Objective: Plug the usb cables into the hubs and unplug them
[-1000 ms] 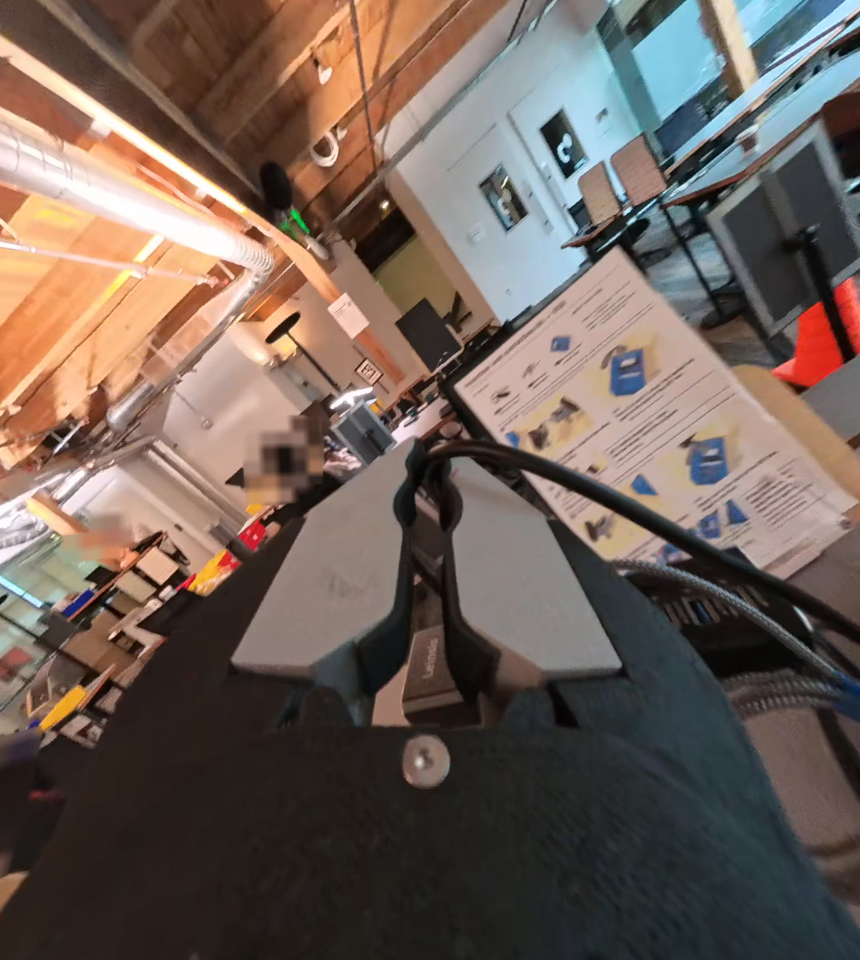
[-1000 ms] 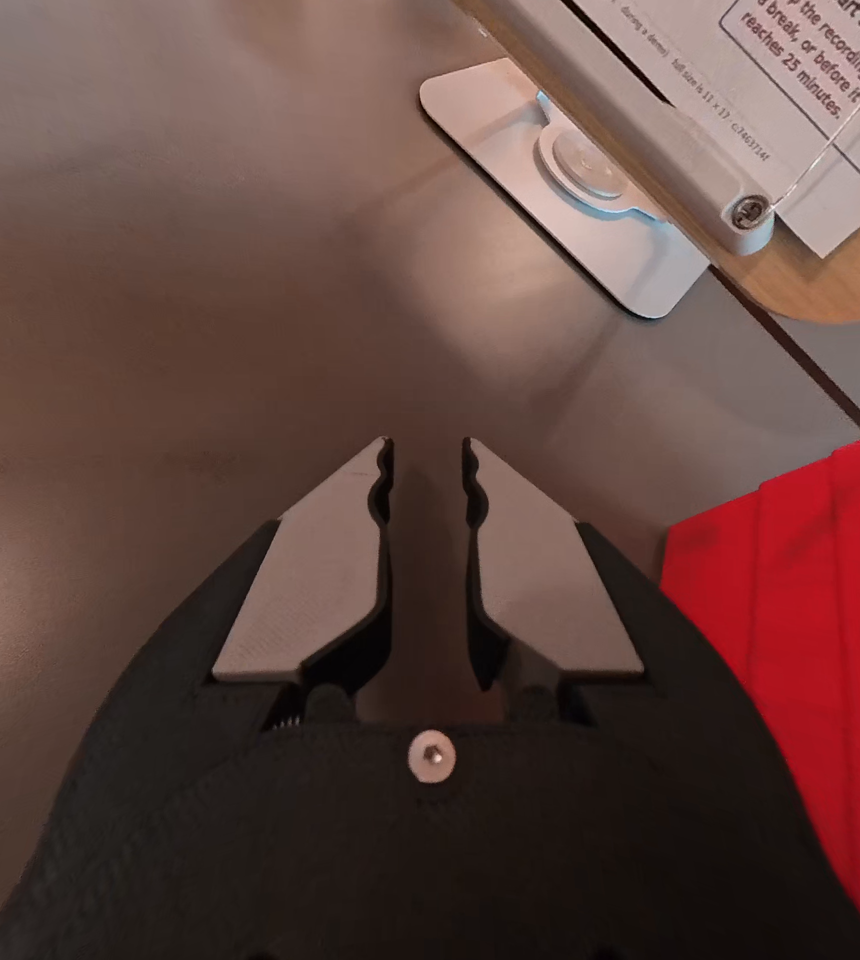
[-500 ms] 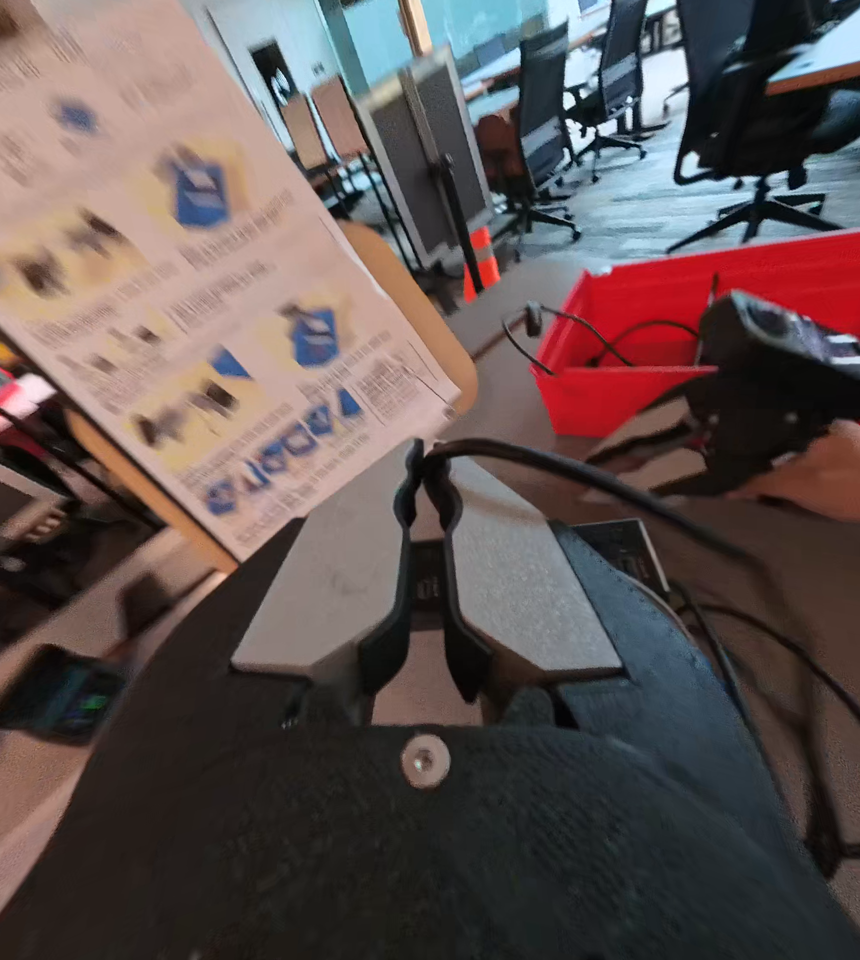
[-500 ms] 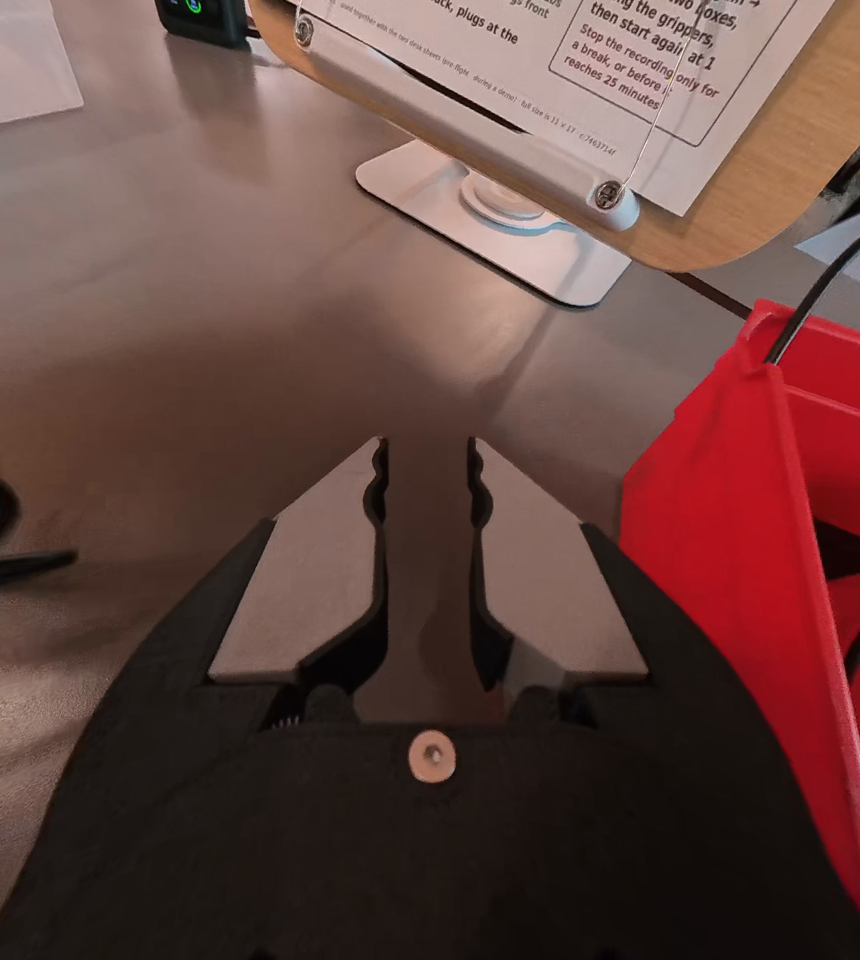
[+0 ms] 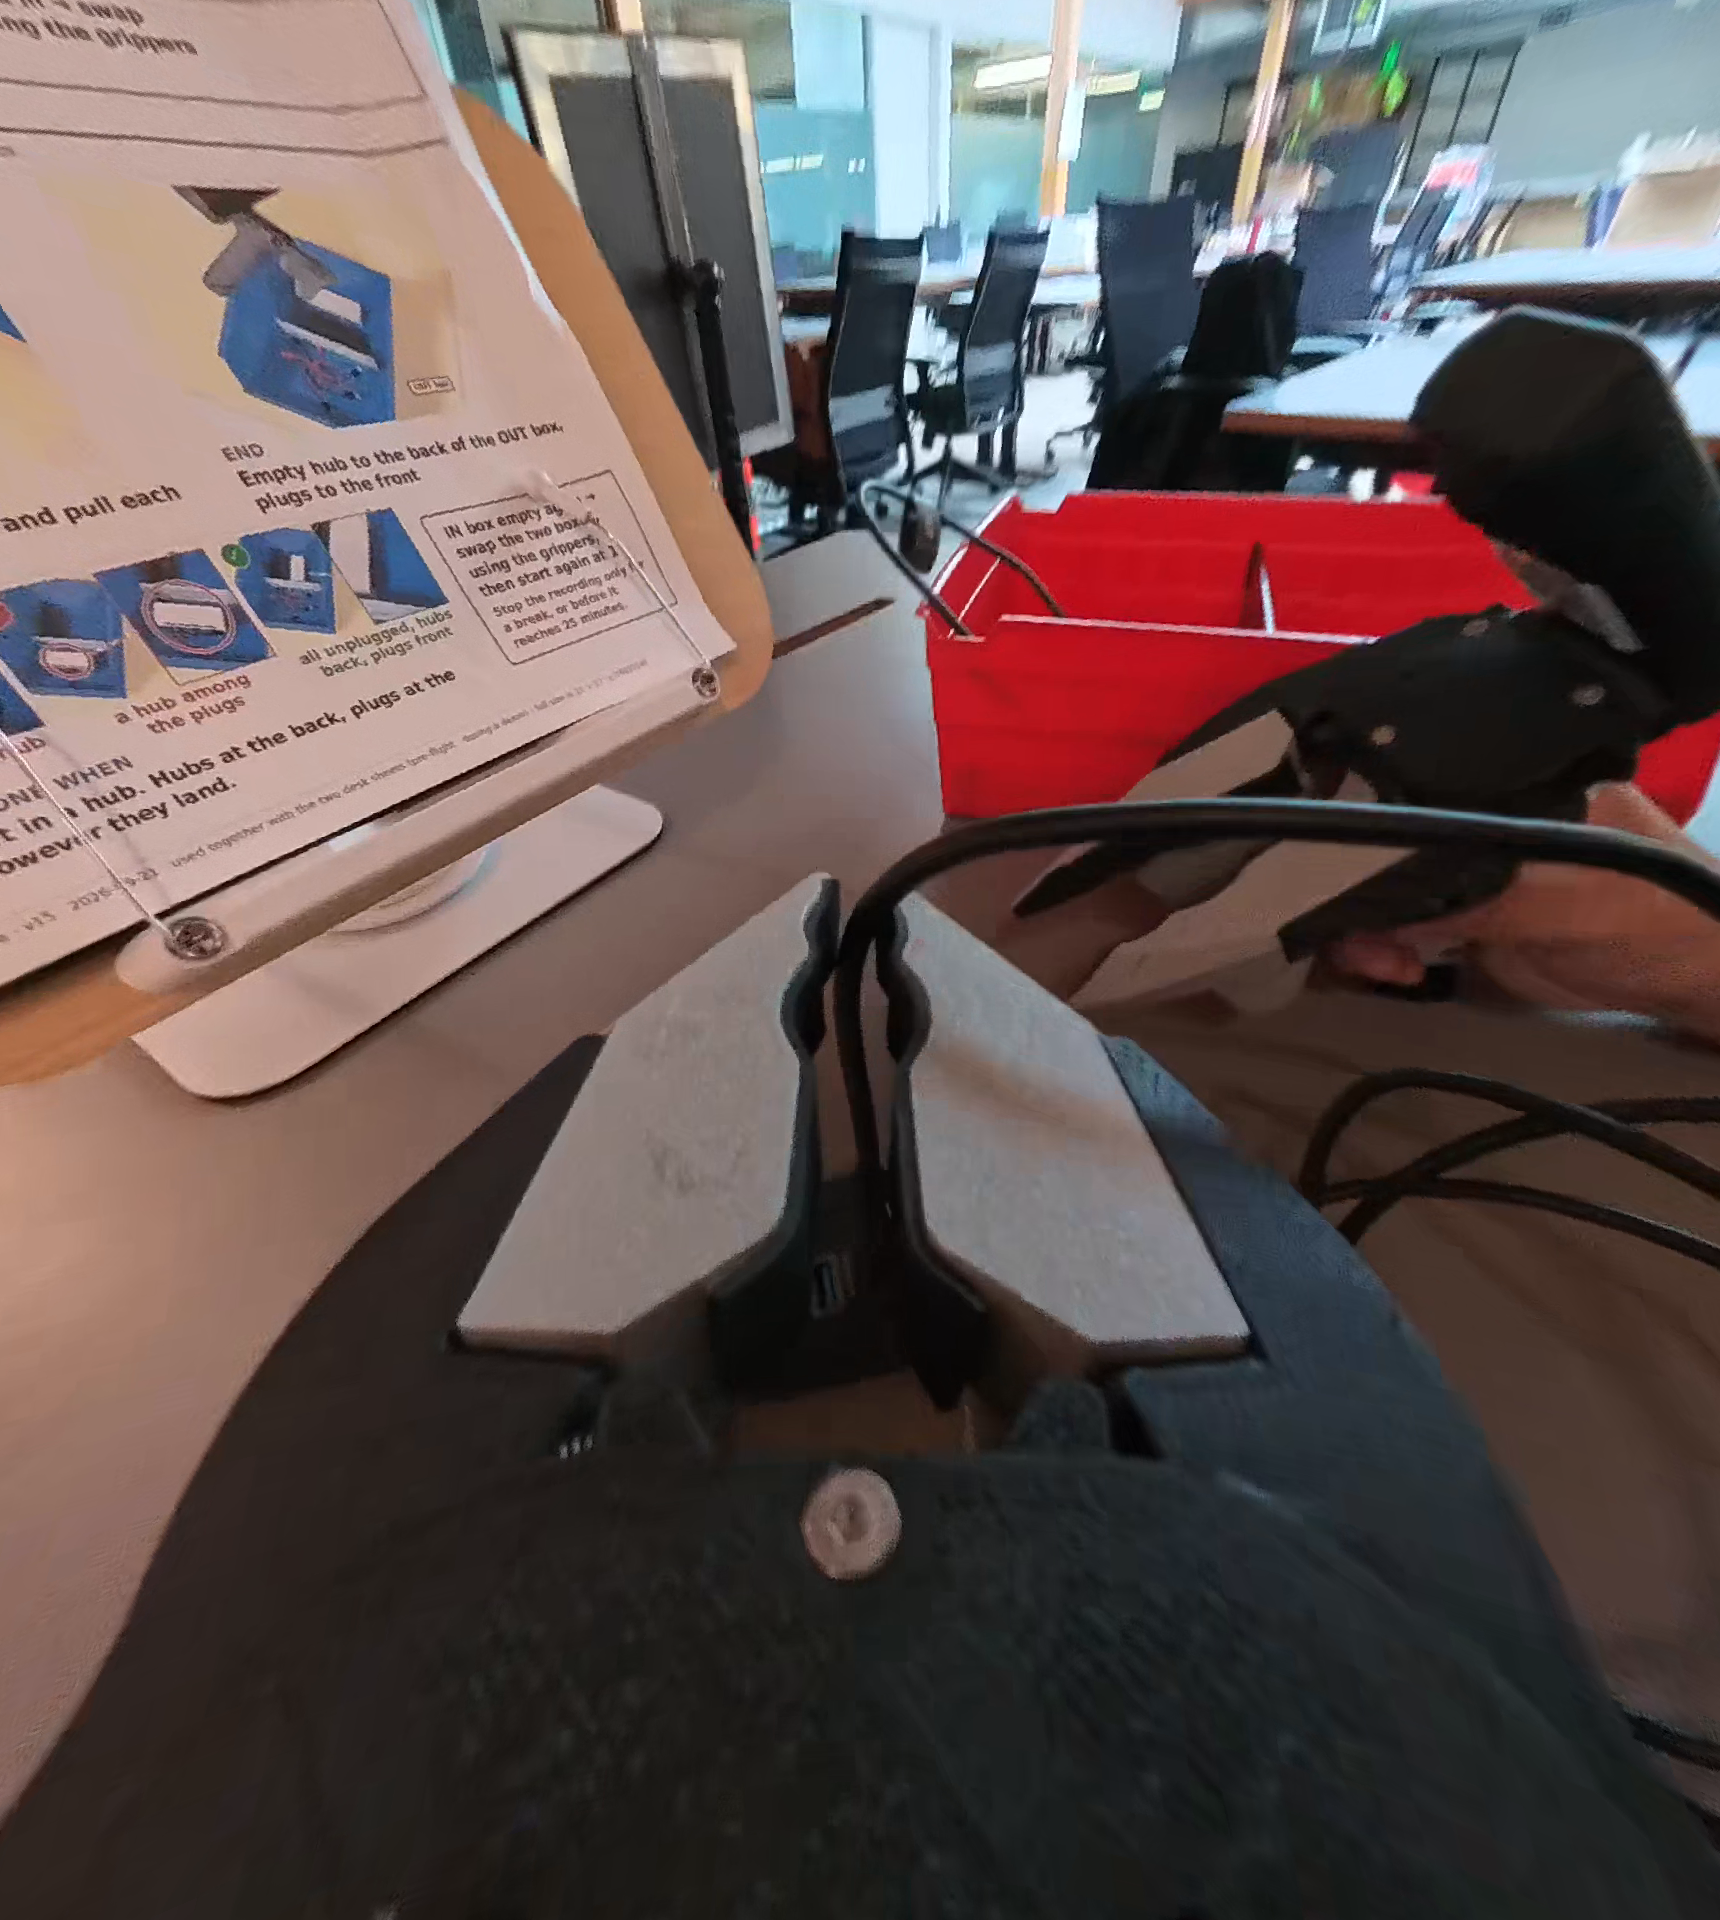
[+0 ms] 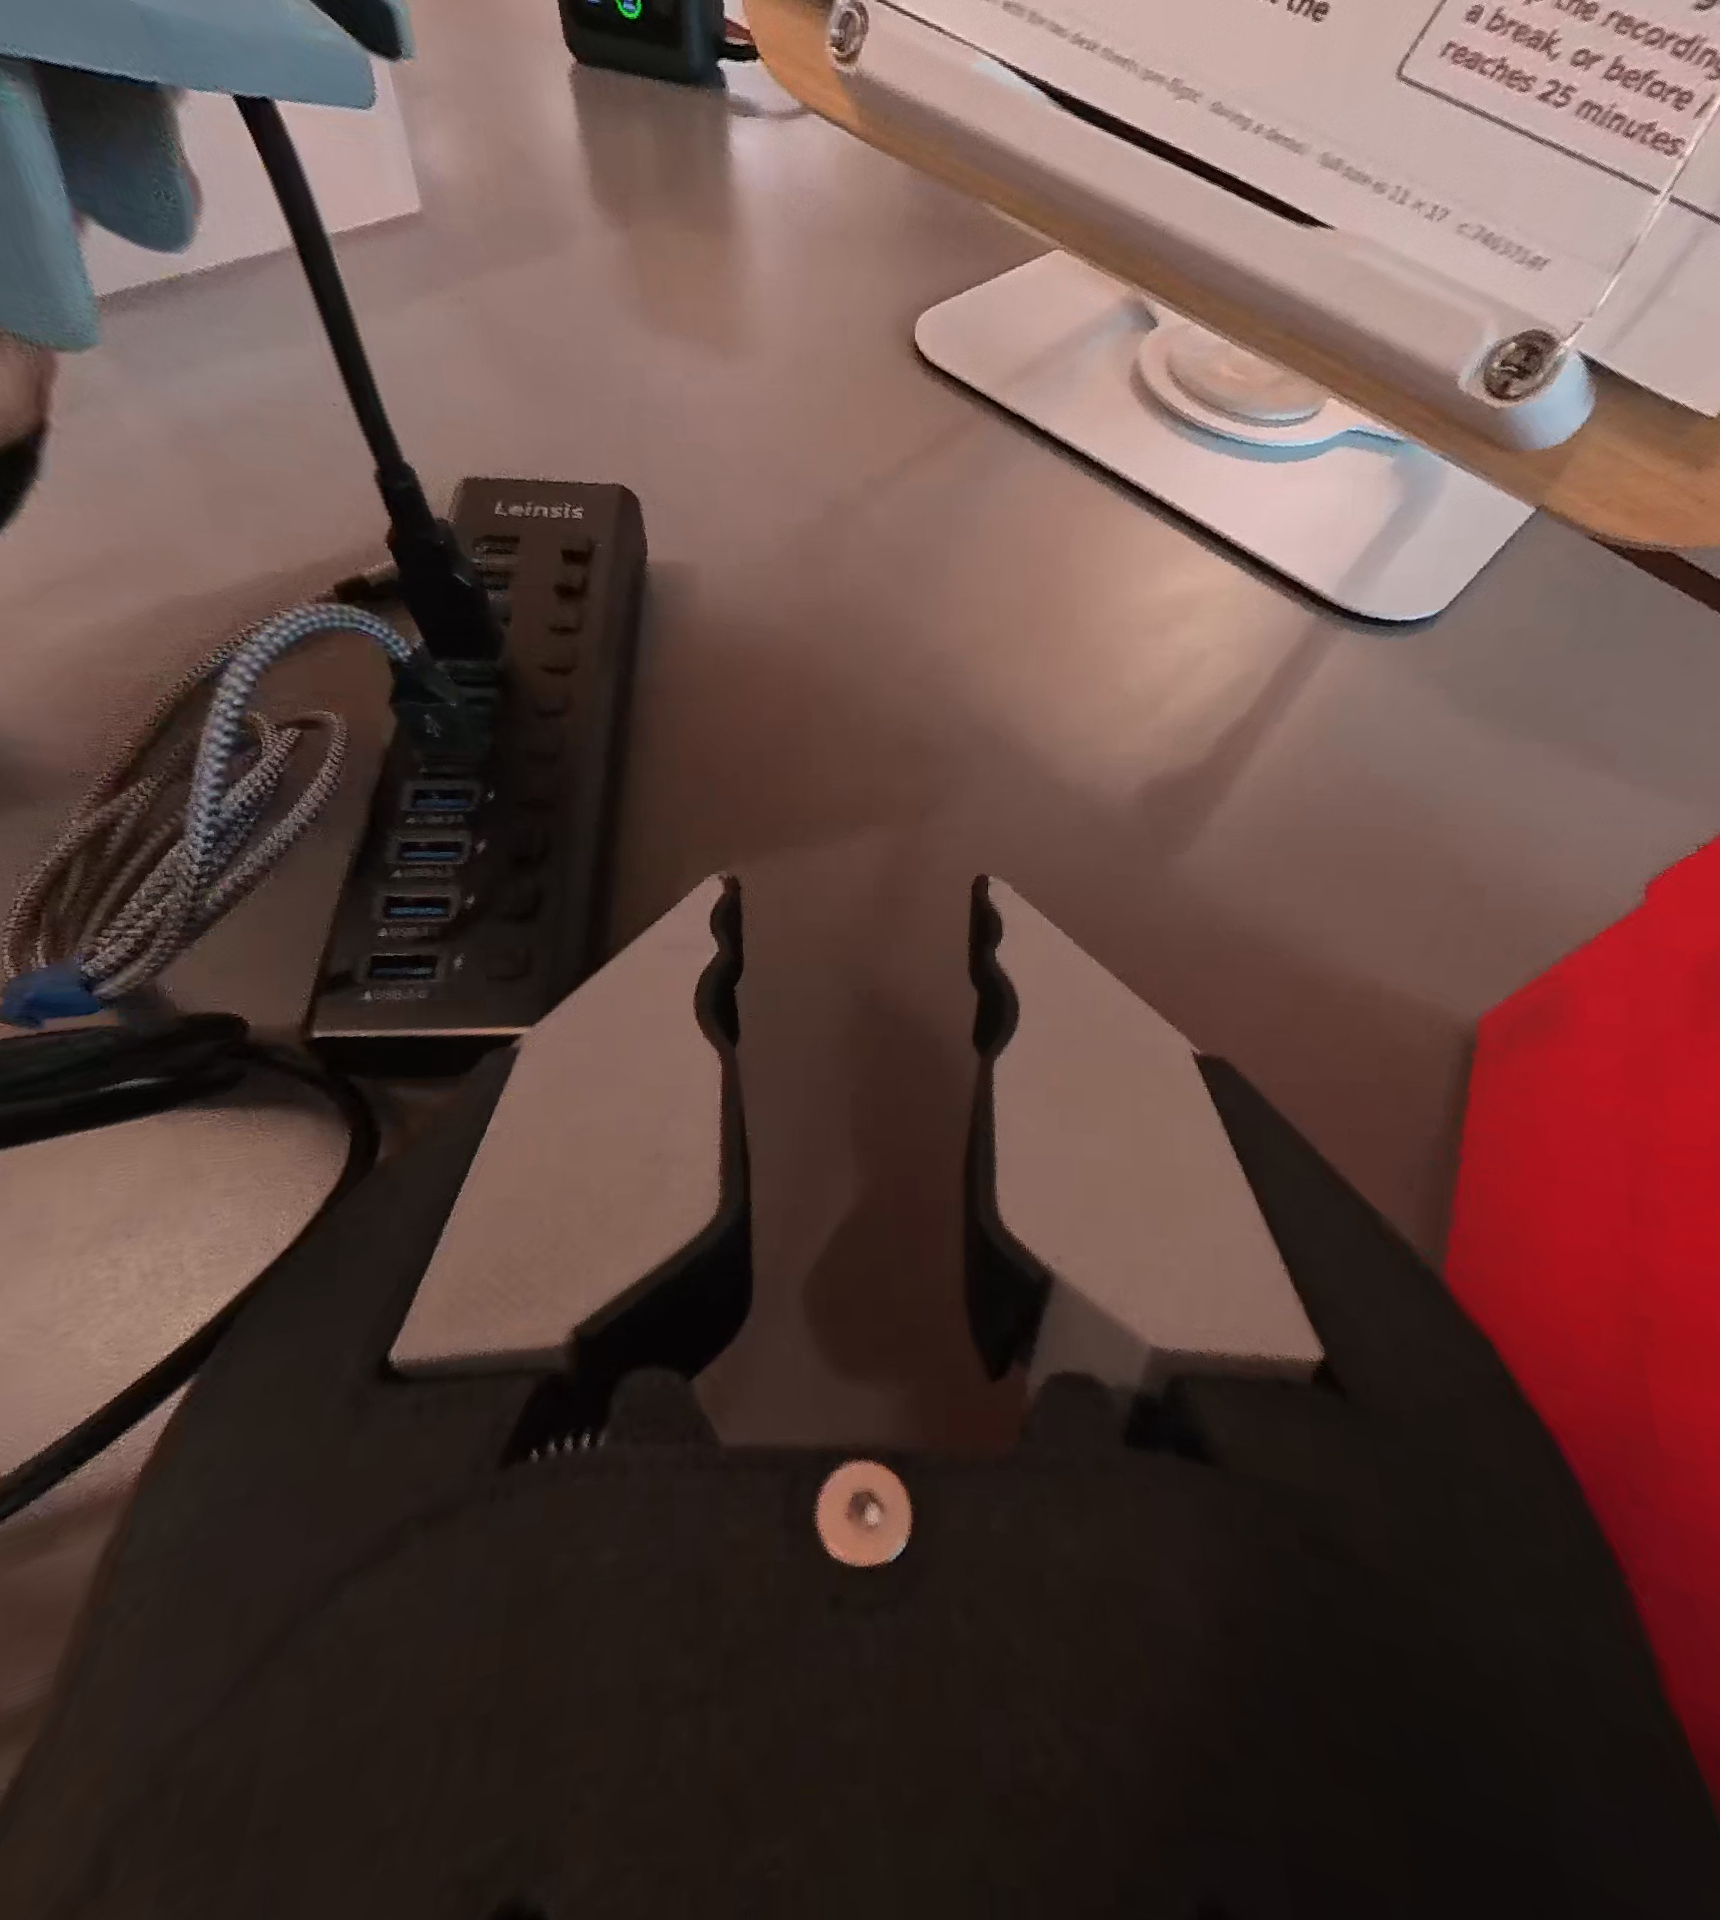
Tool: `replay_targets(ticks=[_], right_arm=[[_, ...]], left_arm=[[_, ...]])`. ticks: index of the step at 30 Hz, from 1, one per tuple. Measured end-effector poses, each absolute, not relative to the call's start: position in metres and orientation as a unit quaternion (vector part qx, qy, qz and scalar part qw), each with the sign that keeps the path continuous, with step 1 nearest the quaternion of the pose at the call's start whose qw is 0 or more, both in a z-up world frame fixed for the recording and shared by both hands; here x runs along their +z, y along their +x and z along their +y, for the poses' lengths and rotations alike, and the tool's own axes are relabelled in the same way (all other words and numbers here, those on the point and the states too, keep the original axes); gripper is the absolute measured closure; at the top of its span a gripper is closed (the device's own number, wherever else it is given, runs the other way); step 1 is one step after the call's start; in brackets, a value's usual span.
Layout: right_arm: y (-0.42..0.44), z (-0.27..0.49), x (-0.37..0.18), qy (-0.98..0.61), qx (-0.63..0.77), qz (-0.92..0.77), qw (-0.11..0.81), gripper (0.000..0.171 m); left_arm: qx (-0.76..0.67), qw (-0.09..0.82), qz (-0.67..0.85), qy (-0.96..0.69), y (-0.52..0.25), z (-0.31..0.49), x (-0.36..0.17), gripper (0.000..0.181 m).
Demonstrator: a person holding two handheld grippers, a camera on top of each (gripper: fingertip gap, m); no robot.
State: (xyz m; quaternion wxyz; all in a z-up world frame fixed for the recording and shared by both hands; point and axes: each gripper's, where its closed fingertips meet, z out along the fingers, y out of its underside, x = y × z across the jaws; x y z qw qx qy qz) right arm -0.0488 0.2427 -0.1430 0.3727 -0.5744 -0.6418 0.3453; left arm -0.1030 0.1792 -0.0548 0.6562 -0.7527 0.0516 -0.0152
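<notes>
My left gripper [image 5: 856,914] is shut on a black USB cable [image 5: 1251,826] that runs up between its fingers and off to the right. A black multi-port hub [image 6: 565,748] lies on the grey table [image 6: 939,675]. In the right wrist view the black cable's plug [image 6: 445,603] sits in an upper port of the hub. The cable rises from it to the left gripper [image 6: 212,83]. A grey braided cable [image 6: 160,831] is plugged in just below. My right gripper [image 6: 856,904] is open and empty, low over the table right of the hub. It also shows in the left wrist view [image 5: 1084,873].
A red bin [image 5: 1199,707] stands on the right, close to my right gripper. A wooden sign stand with a printed sheet [image 5: 264,520] and white base [image 6: 1251,436] stands behind. Loose black cables [image 6: 108,1081] lie left of the hub. A small device [image 6: 638,31] sits at the back. The gap from one gripper's tips to the other's is roughly 12 centimeters.
The left wrist view swung down from the ceiling to the table, still gripping the black cable. My right gripper opened wider and turned left, bringing the hub into view.
</notes>
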Motion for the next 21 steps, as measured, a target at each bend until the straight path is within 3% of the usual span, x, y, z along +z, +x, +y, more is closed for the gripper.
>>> replay_targets(ticks=[2,7,9,13,21], right_arm=[[-0.05,0.237,-0.141,-0.571,0.355,-0.641,0.37,0.129],[-0.049,0.22,-0.135,-0.559,0.383,-0.64,0.363,0.129],[-0.048,0.214,-0.133,-0.552,0.384,-0.644,0.364,0.127],[-0.045,0.19,-0.134,-0.542,0.412,-0.652,0.334,0.127],[-0.034,0.215,-0.14,-0.572,0.34,-0.635,0.392,0.134]], left_arm=[[-0.036,0.657,0.054,-0.751,-0.1,0.176,-0.057,0.173],[-0.008,0.612,0.06,-0.789,-0.115,0.172,-0.083,0.127],[-0.022,0.598,0.051,-0.8,-0.12,0.171,-0.091,0.118],[-0.078,0.599,0.039,-0.796,-0.121,0.169,-0.095,0.122],[-0.061,0.562,0.062,-0.822,-0.124,0.166,-0.124,0.128]])
